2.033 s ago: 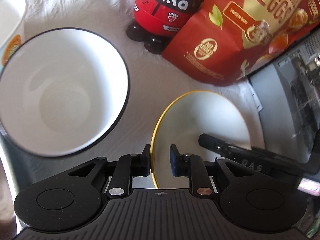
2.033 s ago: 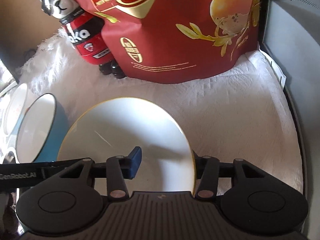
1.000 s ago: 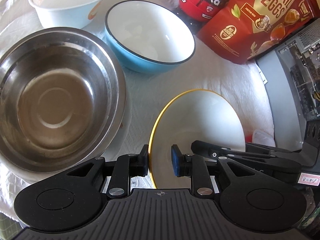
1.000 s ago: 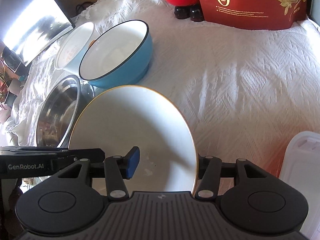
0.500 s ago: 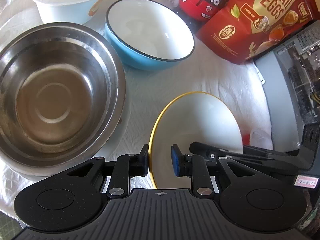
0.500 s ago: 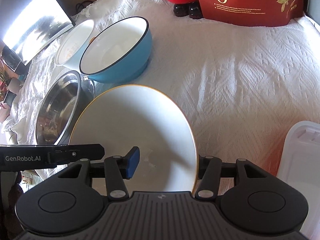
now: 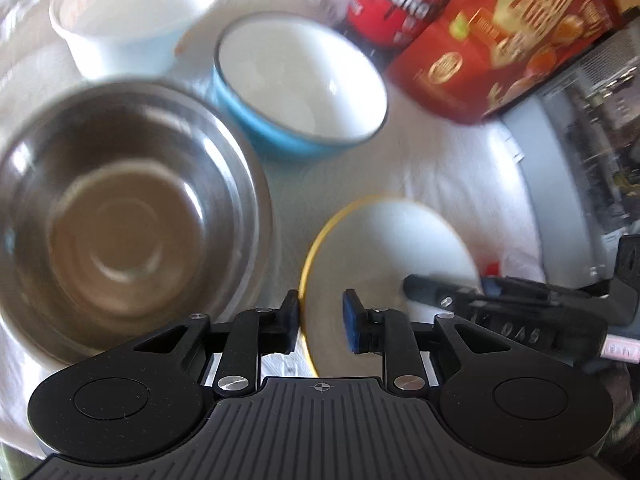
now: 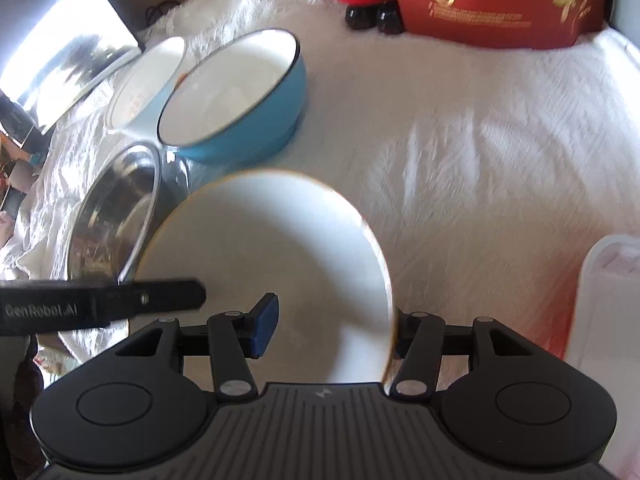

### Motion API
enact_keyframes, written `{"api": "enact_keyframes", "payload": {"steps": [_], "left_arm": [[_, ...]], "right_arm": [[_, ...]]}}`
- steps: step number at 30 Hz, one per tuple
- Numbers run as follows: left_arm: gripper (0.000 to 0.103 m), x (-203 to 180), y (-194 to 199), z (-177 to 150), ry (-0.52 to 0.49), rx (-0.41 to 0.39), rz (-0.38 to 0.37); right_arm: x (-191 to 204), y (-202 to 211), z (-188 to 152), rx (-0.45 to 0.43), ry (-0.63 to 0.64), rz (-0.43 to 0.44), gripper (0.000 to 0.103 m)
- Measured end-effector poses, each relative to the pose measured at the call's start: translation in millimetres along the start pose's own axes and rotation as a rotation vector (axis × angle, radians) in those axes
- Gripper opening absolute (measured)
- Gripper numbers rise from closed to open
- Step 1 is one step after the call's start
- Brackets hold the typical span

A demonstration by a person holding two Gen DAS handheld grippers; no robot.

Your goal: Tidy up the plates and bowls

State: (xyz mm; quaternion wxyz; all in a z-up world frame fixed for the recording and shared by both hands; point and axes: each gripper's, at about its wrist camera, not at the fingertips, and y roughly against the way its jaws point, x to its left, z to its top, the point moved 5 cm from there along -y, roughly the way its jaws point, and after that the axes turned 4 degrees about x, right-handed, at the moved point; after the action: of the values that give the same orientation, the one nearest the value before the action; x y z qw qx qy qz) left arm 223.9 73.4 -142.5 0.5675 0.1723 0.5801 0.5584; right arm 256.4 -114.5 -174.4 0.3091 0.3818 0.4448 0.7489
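A white plate with a yellow rim [image 7: 384, 248] hangs above the white cloth, held from both sides. My left gripper [image 7: 322, 326] is shut on the plate's left rim, one pad outside and one inside. My right gripper [image 8: 332, 328] is shut on the plate [image 8: 272, 240] at its right rim, the blue pad over the inside. Each gripper's finger shows in the other's view. To the left stand a steel bowl [image 7: 120, 208], a blue bowl [image 7: 300, 80] with a white inside, and a white bowl [image 7: 132, 8] behind them.
A red snack bag [image 7: 500, 40] and a red toy figure [image 7: 400, 4] stand at the back of the cloth. A white plastic container [image 8: 608, 320] sits at the right. A grey case [image 7: 580, 140] borders the right edge; a screen [image 8: 68, 76] leans at the left.
The plate stays in both grippers. The bowls have shifted only slightly in both views, and the picture is now blurred.
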Motion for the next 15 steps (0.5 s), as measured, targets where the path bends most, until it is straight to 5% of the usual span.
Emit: {"api": "enact_keyframes", "payload": {"steps": [4,8,15], "left_arm": [[0.024,18,41,26,0.010,-0.104,-0.077],[0.024,50,56,70,0.069,-0.180,-0.042],[0.024,73,32,129,0.071,-0.125,-0.045]], "right_arm": [[0,29,15,-0.082,0.002,-0.041,0.065],[6,53,38,-0.144,-0.035,-0.041,0.065],[27,50,82,-0.182,-0.171,-0.102,0.074]]}}
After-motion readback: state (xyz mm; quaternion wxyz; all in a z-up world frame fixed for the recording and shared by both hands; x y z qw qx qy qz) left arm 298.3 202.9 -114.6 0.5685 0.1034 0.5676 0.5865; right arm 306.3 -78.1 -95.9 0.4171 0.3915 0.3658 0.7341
